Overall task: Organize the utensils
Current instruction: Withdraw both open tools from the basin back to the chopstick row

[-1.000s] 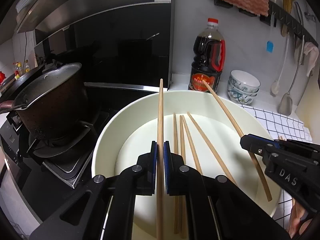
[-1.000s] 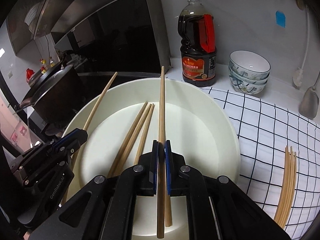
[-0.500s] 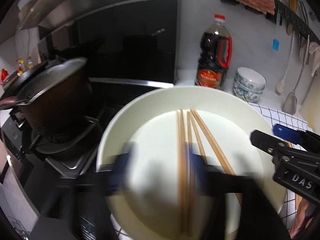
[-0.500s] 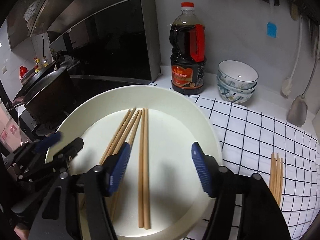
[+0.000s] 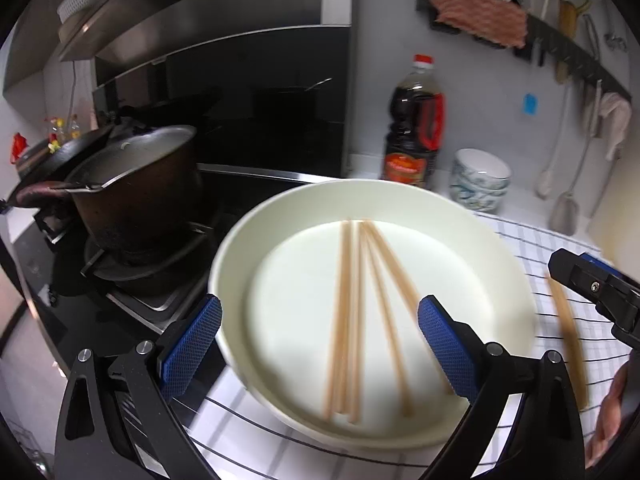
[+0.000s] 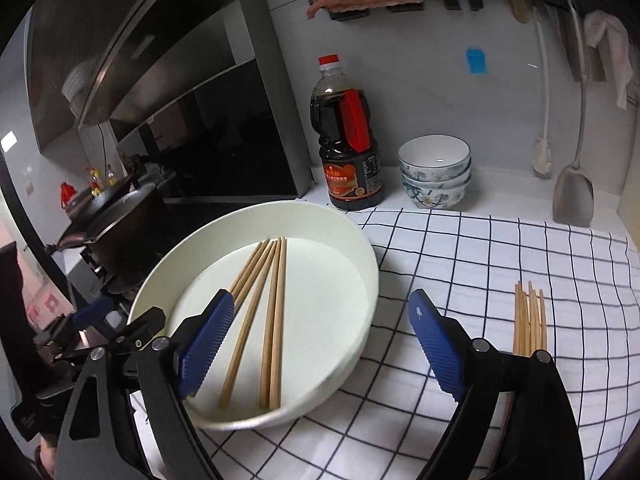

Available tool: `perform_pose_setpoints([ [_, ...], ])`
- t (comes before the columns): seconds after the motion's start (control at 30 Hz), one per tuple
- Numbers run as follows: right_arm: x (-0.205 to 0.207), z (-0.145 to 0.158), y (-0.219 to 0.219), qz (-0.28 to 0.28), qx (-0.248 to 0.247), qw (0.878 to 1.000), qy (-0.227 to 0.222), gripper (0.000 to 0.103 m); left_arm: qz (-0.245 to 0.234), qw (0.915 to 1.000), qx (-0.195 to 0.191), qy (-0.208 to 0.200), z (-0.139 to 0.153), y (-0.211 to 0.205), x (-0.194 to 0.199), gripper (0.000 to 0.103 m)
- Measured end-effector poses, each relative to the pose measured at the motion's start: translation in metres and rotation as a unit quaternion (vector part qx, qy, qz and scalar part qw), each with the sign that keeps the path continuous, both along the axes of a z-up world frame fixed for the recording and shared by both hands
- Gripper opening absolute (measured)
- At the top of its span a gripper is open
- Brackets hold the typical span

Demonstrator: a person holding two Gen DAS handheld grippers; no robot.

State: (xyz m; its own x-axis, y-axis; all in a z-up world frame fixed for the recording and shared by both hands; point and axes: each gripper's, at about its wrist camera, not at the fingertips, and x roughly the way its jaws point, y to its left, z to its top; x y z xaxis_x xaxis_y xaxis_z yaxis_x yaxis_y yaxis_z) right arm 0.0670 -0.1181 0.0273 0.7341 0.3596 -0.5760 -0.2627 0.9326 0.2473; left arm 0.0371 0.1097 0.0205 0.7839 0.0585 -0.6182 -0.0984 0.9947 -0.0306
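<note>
A wide white bowl [image 5: 256, 236] [image 6: 360, 240] sits on a checked cloth and holds several wooden chopsticks [image 5: 352, 312] [image 6: 272, 320] lying flat. My left gripper [image 5: 320, 340] is open and empty above the bowl's near rim. My right gripper [image 6: 320, 340] is open and empty, its left pad over the bowl and its right pad over the cloth. A second bundle of chopsticks [image 6: 530, 320] lies on the cloth right of the bowl; it also shows blurred in the left wrist view [image 5: 566, 328]. The right gripper shows at the left wrist view's right edge [image 5: 592, 284].
A dark pot [image 5: 132, 192] stands on the gas stove left of the bowl. A soy sauce bottle [image 6: 348, 140] and stacked patterned bowls [image 6: 436, 172] stand at the back wall. A spatula [image 6: 572, 196] and ladle hang at the right. The checked cloth [image 6: 480, 264] covers the counter.
Both grippers were each shut on a chopstick over the bowl; both have opened, the chopsticks now lie in the bowl, and both grippers have pulled back and up.
</note>
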Motion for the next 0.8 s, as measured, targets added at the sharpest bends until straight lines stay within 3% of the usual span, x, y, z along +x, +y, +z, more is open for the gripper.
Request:
perform_pose_setpoints([
  [0.23, -0.034, 0.003, -0.042, -0.064, -0.046, 0.996, -0.032, 0.085, -0.047, 0.9980, -0.034, -0.024, 0.008, -0.036, -0.026, 0.097],
  [0.4, -0.047, 0.002, -0.076, -0.099, -0.078, 0.992, -0.032, 0.085, -0.071, 0.9970, 0.005, -0.031, 0.013, -0.078, -0.040, 0.097],
  [0.63, -0.053, -0.005, -0.129, -0.142, -0.055, 0.988, -0.010, 0.085, -0.103, 0.9945, 0.013, -0.014, 0.009, -0.128, -0.048, 0.097],
  [0.8, -0.046, -0.013, -0.159, -0.178, -0.065, 0.982, 0.010, 0.085, -0.109, 0.9939, 0.018, -0.011, 0.010, -0.157, -0.039, 0.097],
])
